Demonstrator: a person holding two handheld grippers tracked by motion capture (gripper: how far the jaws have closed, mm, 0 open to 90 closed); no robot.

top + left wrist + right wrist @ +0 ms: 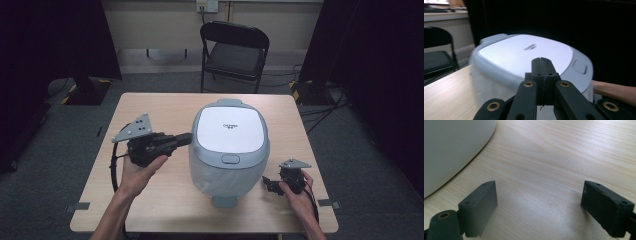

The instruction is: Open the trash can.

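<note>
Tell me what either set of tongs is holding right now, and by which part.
Nothing. The left tongs are shut on nothing beside the rice cooker; the right tongs stand open over the bare table.

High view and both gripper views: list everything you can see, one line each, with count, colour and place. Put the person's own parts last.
Rice cooker: one, white and grey, lid shut, standing mid-table.
Table: one, light wood, bearing the cooker.
Folding chair: one, black, on the floor beyond the table's far edge.
Wall socket: one, pale, on the far wall above the chair.
Left gripper: one, black with a grey plate, jaws shut on nothing, tips by the cooker's left side near the lid.
Right gripper: one, black, jaws open over bare table at the cooker's right.
Forearms and hands: two, entering from the bottom edge.
</note>
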